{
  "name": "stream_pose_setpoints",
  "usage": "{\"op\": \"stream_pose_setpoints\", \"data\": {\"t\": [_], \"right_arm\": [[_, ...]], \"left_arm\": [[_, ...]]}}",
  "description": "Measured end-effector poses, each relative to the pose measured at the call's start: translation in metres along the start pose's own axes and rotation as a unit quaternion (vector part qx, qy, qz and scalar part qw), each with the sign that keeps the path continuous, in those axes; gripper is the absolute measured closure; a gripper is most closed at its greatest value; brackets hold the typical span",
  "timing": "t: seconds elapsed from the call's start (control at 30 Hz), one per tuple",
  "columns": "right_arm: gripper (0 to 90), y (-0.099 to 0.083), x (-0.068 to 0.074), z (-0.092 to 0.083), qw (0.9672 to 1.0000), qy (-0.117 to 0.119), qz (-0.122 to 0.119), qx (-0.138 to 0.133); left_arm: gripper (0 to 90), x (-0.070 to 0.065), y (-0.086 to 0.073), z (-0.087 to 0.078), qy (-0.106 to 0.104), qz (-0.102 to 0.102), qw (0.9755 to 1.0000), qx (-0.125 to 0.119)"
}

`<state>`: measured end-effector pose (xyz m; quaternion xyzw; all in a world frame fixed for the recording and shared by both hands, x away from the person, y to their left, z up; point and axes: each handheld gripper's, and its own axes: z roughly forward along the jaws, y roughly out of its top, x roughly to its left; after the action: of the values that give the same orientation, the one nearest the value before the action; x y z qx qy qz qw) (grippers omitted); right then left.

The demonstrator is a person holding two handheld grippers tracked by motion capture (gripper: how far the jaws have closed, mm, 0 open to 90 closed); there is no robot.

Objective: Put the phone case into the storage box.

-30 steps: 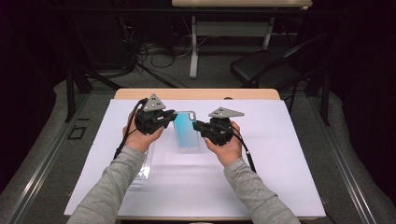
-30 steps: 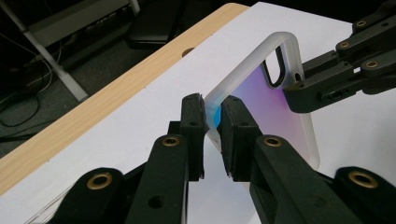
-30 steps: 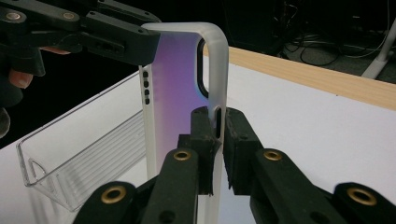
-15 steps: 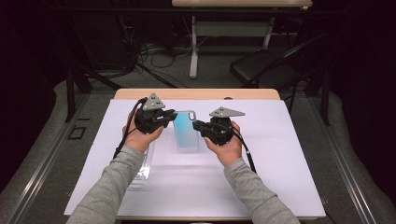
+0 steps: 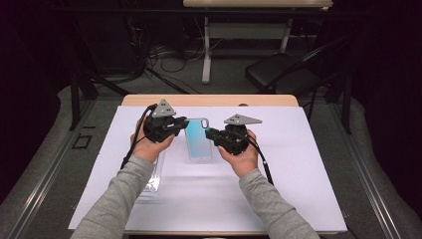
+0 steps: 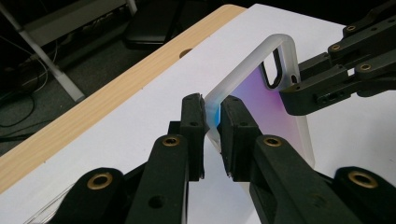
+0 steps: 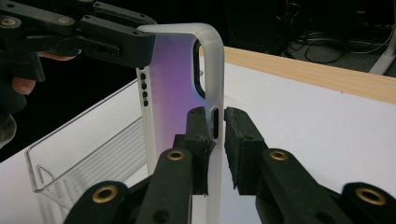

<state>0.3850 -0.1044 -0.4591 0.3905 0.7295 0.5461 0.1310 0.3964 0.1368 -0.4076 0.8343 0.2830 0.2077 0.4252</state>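
Translucent phone case (image 5: 198, 139) | left hand-held gripper (image 6: 212, 116) clamps its edge | right hand-held gripper (image 7: 219, 126) jaws easing apart, contact unclear

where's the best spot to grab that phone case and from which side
Grip the phone case by its raised frosted side rims, coming in level from either long side, as the left gripper and right gripper do. The rims are thin enough to fit between jaws; the flat back panel offers nothing to pinch.

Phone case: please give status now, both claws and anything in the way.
Left claw shut on case edge. Right claw jaws just opening, a gap at one pad, case edge between them. Clear tray at the left, not in the way.
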Motion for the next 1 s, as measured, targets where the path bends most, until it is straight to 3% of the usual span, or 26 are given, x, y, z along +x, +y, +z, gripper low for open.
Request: {"op": "stream_pose_setpoints", "data": {"t": [0.57,1.0], "right_arm": [[60.6,0.002,0.000,-0.003,0.9997,0.002,-0.009,-0.023],[56.7,0.003,0.001,-0.006,0.9994,-0.001,-0.027,-0.020]], "left_arm": [[80.7,0.005,0.003,-0.004,0.014,0.009,0.9999,-0.002],[80.7,0.018,0.004,-0.010,0.037,0.014,0.9992,-0.010]]}}
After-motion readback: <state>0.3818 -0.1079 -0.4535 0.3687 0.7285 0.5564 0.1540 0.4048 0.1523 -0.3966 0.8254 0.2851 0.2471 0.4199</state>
